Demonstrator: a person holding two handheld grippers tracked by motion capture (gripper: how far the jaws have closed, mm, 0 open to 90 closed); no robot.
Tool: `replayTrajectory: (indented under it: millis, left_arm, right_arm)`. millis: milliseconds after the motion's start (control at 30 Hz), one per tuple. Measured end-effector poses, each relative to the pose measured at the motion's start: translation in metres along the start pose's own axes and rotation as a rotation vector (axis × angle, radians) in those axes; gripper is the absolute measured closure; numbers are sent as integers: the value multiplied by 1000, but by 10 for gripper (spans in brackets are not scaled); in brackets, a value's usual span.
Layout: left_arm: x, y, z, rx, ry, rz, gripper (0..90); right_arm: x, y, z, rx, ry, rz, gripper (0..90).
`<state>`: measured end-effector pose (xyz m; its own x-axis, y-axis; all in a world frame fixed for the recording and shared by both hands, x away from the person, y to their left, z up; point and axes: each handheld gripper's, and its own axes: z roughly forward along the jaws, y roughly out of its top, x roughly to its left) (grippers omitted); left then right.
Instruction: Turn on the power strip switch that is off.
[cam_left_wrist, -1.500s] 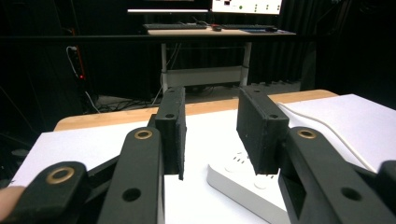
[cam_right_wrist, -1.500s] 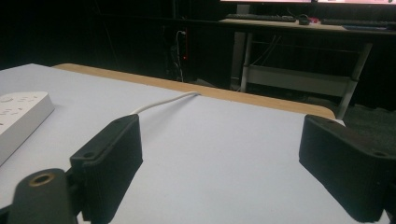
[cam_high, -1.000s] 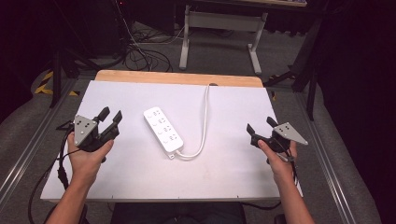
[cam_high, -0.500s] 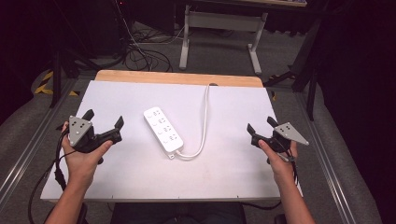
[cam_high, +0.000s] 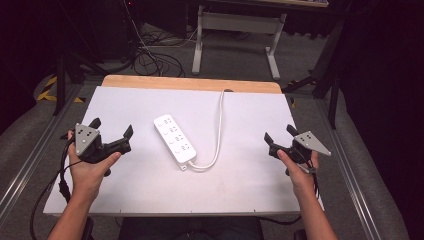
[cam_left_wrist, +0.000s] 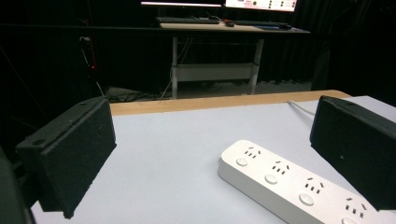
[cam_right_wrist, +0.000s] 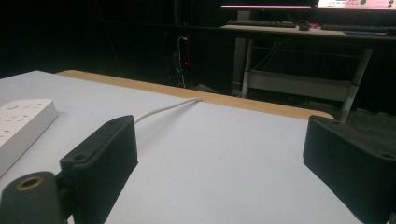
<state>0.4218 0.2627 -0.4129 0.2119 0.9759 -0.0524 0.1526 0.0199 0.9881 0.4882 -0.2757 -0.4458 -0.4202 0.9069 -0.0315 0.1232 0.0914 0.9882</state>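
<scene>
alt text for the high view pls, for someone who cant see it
A white power strip lies at a slant in the middle of a white table, its cable running to the far edge. A person's hands hold the left gripper and the right gripper at either side, both open and empty, apart from the strip.

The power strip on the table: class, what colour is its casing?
White, with a matching white cable. The power strip shows best in the left gripper view.
</scene>
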Motion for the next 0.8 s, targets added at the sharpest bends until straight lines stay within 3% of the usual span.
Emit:
replayTrajectory:
  millis: [167, 800]
  left_arm:
    - [1, -1, 0, 5, -1, 1, 13]
    - [1, -3, 2, 13, -8, 11, 12]
  right_arm:
    - [0, 0, 1, 0, 6, -2, 49]
    - [-1, 0, 0, -8, 5, -10, 20]
